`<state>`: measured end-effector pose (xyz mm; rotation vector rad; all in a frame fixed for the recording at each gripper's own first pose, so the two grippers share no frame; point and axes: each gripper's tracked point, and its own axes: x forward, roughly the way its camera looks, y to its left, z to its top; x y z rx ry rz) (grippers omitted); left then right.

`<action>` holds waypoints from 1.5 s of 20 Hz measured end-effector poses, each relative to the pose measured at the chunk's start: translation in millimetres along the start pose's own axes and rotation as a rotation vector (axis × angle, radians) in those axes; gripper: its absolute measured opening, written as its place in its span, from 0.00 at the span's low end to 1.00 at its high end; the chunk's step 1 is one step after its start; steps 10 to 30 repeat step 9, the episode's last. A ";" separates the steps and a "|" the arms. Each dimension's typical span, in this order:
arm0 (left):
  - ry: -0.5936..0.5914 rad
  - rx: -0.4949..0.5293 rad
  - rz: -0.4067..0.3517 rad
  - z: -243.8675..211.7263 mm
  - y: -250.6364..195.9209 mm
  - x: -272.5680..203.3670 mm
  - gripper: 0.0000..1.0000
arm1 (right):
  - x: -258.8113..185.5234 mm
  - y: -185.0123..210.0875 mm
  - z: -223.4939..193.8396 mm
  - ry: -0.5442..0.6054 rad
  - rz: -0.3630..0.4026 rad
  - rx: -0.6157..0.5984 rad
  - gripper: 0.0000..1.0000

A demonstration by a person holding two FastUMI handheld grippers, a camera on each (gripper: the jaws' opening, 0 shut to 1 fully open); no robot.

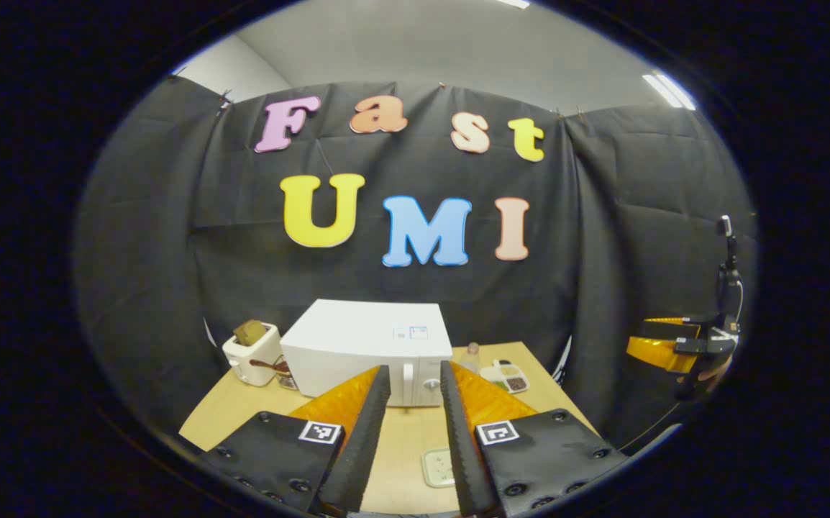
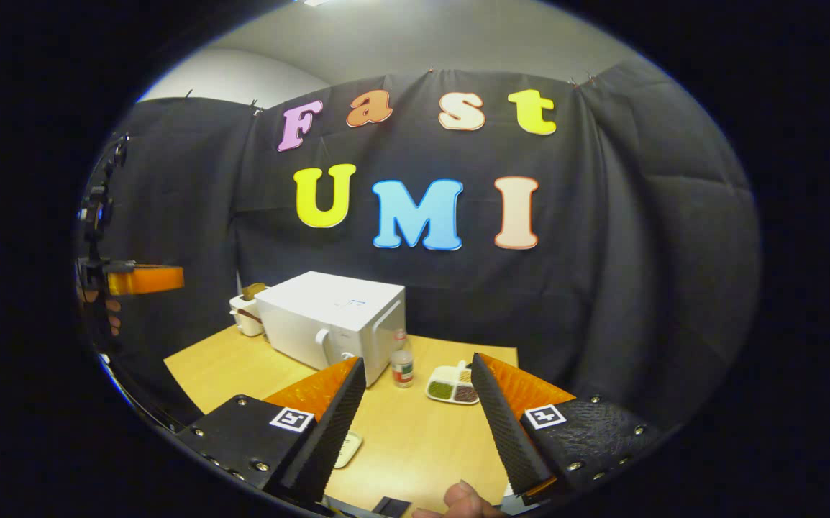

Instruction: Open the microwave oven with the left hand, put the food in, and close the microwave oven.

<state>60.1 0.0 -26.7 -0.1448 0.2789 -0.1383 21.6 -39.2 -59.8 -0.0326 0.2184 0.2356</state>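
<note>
Left gripper (image 1: 415,403) jaws apart, microwave (image 1: 368,345) closed near table (image 1: 408,460) back edge

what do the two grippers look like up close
Each of the left gripper and right gripper has two wedge-shaped fingers with ridged inner faces, mounted on black textured plates fixed by round screws. Every plate carries a small square black-and-white marker. The fingers' outer sides are flat panels tapering toward the tips.

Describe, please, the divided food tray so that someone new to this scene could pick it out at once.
Start at the white microwave on the wooden table. Just right of its front corner stands a small bottle, and right of that lies the tray. It is the one flat white dish, with compartments of green and dark brown food.
</note>
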 end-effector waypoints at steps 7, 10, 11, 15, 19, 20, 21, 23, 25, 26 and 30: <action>-0.361 -0.083 -0.040 177.4 -14.9 -57.4 0.60 | -37.5 23.9 161.5 -0.246 0.007 0.077 0.98; -0.423 -0.073 -0.049 200.2 -10.7 -72.2 0.60 | -44.7 30.5 175.1 -0.253 -0.015 0.079 0.98; -0.423 -0.073 -0.049 200.2 -10.7 -72.2 0.60 | -44.7 30.5 175.1 -0.253 -0.015 0.079 0.98; -0.423 -0.073 -0.049 200.2 -10.7 -72.2 0.60 | -44.7 30.5 175.1 -0.253 -0.015 0.079 0.98; -0.423 -0.073 -0.049 200.2 -10.7 -72.2 0.60 | -44.7 30.5 175.1 -0.253 -0.015 0.079 0.98; -0.423 -0.073 -0.049 200.2 -10.7 -72.2 0.60 | -44.7 30.5 175.1 -0.253 -0.015 0.079 0.98; -0.423 -0.073 -0.049 200.2 -10.7 -72.2 0.60 | -44.7 30.5 175.1 -0.253 -0.015 0.079 0.98; -0.423 -0.073 -0.049 200.2 -10.7 -72.2 0.60 | -44.7 30.5 175.1 -0.253 -0.015 0.079 0.98; -0.423 -0.073 -0.049 200.2 -10.7 -72.2 0.60 | -44.7 30.5 175.1 -0.253 -0.015 0.079 0.98; -0.423 -0.073 -0.049 200.2 -10.7 -72.2 0.60 | -44.7 30.5 175.1 -0.253 -0.015 0.079 0.98; -0.423 -0.073 -0.049 200.2 -10.7 -72.2 0.60 | -44.7 30.5 175.1 -0.253 -0.015 0.079 0.98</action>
